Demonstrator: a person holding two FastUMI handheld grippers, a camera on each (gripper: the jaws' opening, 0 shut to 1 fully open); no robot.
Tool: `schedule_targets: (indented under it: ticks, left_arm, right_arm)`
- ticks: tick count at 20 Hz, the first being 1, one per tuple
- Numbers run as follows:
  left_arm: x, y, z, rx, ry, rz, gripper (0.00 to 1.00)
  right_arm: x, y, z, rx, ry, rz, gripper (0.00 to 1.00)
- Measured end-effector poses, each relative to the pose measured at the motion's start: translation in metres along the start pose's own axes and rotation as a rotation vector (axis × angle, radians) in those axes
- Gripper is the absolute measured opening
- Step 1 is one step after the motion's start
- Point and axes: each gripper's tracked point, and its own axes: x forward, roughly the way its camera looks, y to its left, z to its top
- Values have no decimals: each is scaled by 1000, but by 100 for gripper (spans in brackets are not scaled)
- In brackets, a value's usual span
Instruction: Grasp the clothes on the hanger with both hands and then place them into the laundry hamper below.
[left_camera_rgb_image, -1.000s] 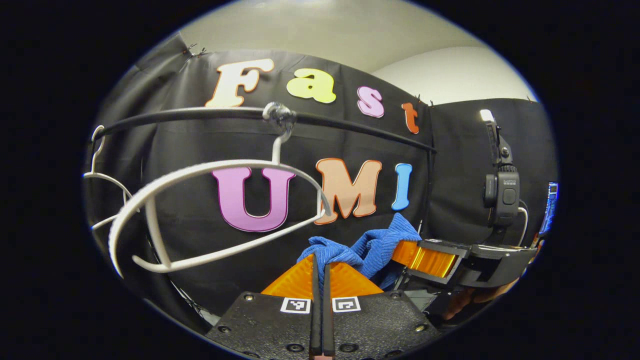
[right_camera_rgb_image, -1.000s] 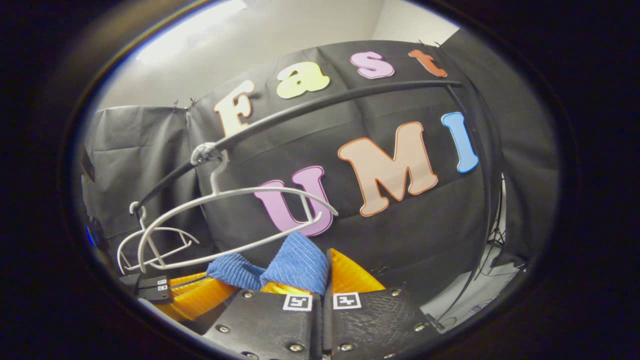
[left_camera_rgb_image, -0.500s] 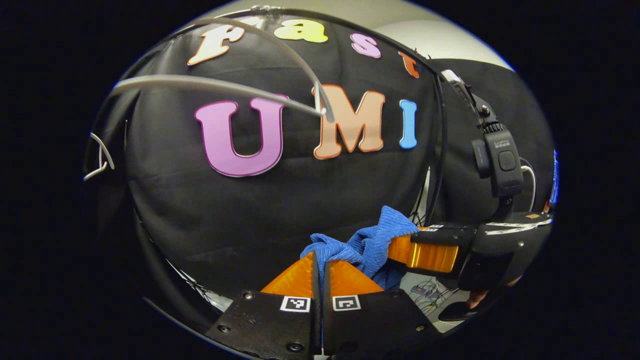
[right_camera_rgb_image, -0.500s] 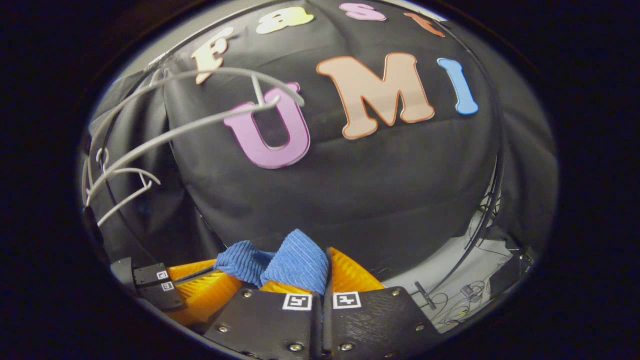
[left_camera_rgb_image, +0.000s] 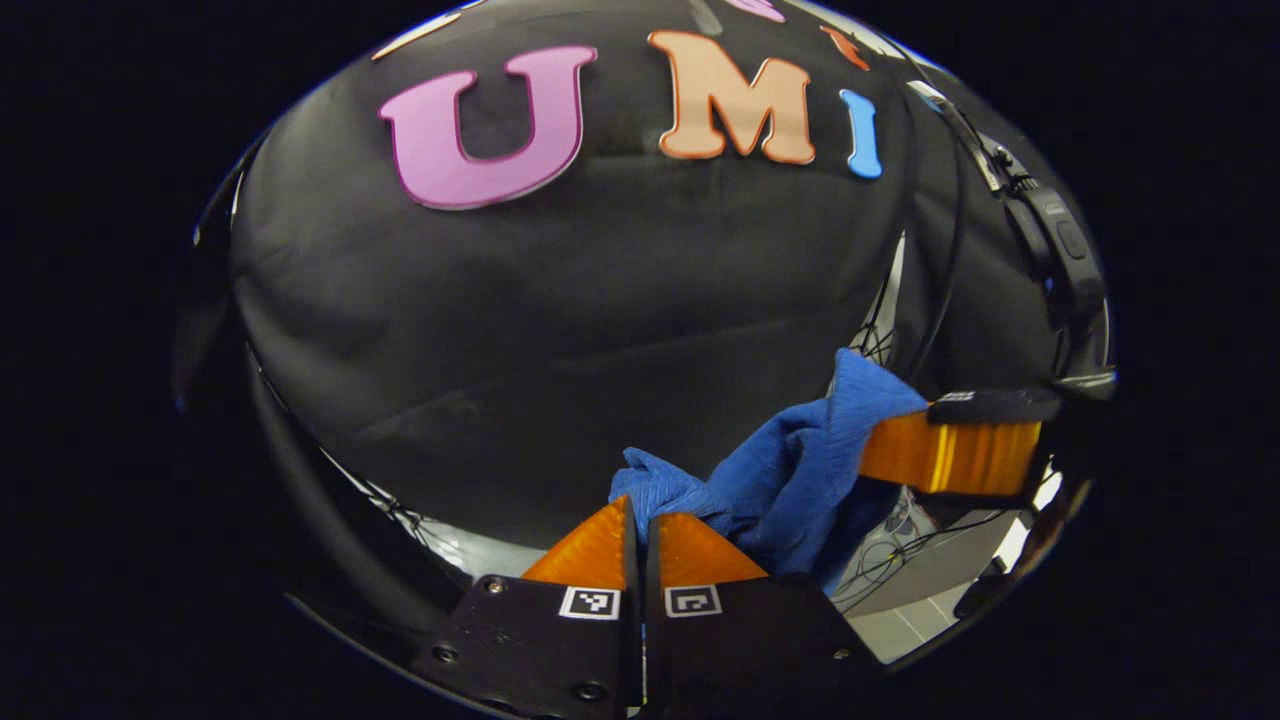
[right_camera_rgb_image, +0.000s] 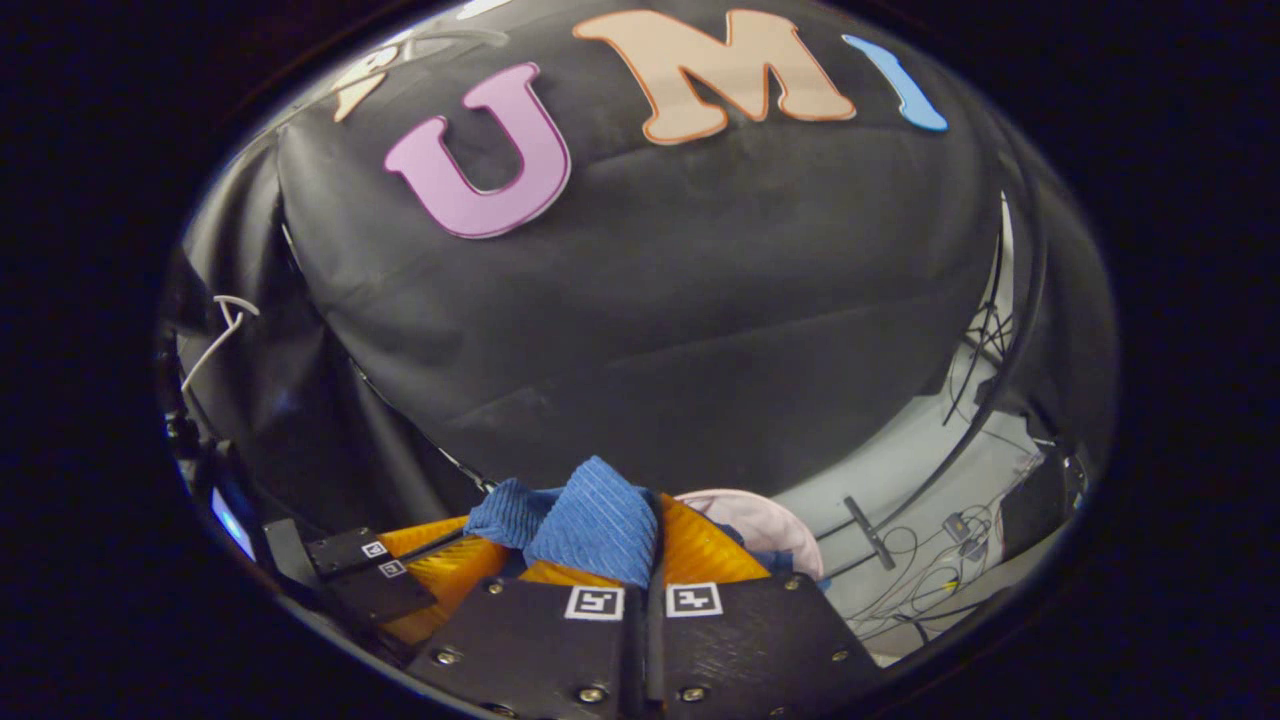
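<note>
A black cloth wall (left_camera_rgb_image: 560, 300) fills the far side. Loose cables (right_camera_rgb_image: 930, 590) lie on the pale floor (right_camera_rgb_image: 900, 480) at the lower right, near a dark curved frame tube (right_camera_rgb_image: 1010, 370). A small lit screen (right_camera_rgb_image: 232, 522) glows at the far left.

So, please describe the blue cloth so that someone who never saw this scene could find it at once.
Start at the black cloth wall of the booth and look down to its lower edge, where the left gripper and the right gripper meet. The blue cloth hangs bunched between them, pinched by both. It is ribbed, and the sole bright blue soft thing there.
</note>
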Motion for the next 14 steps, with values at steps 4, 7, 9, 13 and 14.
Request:
schedule_targets:
  ticks: [4,7,9,13,14]
  left_arm:
    - [46,8,-32,-52,114,22,2]
    - [65,14,-42,-92,177,47,2]
    - [77,15,-63,-102,212,51,2]
    - [86,13,-95,-132,297,56,2]
    - [88,12,-103,-137,324,58,2]
  right_arm:
    - [35,-10,-48,-2,98,-26,1]
    - [60,-22,-86,-2,166,-40,1]
    - [77,-31,-105,-9,213,-59,1]
    - [96,-44,-140,-52,319,-104,2]
    - [96,-40,-147,-61,341,-110,2]
